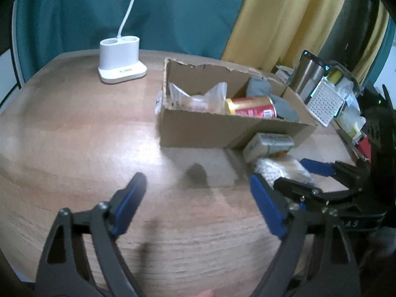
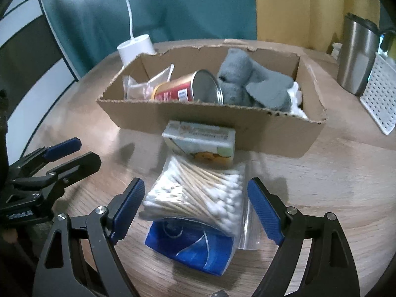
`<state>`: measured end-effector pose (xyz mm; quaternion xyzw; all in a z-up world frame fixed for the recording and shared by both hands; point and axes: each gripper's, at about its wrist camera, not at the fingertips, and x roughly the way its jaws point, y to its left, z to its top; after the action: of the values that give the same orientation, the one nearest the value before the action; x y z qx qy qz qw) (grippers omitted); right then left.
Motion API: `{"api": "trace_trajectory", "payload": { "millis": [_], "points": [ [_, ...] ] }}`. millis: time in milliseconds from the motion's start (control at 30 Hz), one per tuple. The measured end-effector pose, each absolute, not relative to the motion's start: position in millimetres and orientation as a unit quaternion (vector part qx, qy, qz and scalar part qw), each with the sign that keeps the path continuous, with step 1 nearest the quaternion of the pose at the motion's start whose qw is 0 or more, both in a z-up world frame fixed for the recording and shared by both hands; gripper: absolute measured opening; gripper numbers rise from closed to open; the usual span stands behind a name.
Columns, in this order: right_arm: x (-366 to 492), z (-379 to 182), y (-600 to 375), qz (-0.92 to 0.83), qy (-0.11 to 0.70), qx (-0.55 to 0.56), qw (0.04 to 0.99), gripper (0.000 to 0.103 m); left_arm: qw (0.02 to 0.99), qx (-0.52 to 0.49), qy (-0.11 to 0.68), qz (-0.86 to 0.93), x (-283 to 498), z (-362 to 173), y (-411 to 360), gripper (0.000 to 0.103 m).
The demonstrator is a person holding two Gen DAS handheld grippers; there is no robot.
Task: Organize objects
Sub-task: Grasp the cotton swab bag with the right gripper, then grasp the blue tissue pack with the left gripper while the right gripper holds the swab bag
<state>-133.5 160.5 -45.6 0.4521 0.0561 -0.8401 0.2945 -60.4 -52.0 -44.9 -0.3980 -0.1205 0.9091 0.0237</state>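
The right gripper [image 2: 195,208], jaws spread, straddles a light, slippery, squashy bag of cotton swabs [image 2: 195,190] on the table [image 2: 321,185] before the cardboard box [image 2: 198,116], best pinched across its middle.

— Where's the left gripper [image 1: 198,198]?

— Angled downward, its blue-padded jaws spread wide with nothing between them. Its neighbour's black frame sits at its three o'clock.

— And the right gripper [image 2: 196,200]?

— Also tilted down, jaws apart, pads pressing on nothing. The left one lies at its nine o'clock, close beside but apart.
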Motion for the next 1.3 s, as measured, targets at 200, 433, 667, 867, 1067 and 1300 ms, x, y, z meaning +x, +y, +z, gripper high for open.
{"api": "trace_trajectory", "payload": {
  "millis": [200,433,667,867,1067,1300],
  "points": [
    [-131,-45,165,-0.842,0.054,0.449,0.296,0.077,0.026,-0.403,-0.116,0.908,-59,-46,-43,0.094],
    [-128,-44,179,-0.841,0.033,0.442,0.31,0.071,0.028,-0.41,-0.103,0.906,-59,-46,-28,0.094],
    [-125,-32,206,-0.85,0.014,0.426,0.31,0.071,0.039,-0.417,-0.088,0.904,-65,-43,-3,0.094],
    [-127,-28,232,-0.858,0.001,0.417,0.3,0.071,0.053,-0.425,-0.076,0.9,-68,-44,23,0.094],
    [-128,-28,261,-0.864,-0.013,0.411,0.289,0.071,0.072,-0.441,-0.068,0.892,-71,-49,53,0.094],
    [-128,-31,290,-0.869,-0.028,0.407,0.281,0.071,0.092,-0.46,-0.049,0.882,-77,-55,86,0.094]
  ]
}}
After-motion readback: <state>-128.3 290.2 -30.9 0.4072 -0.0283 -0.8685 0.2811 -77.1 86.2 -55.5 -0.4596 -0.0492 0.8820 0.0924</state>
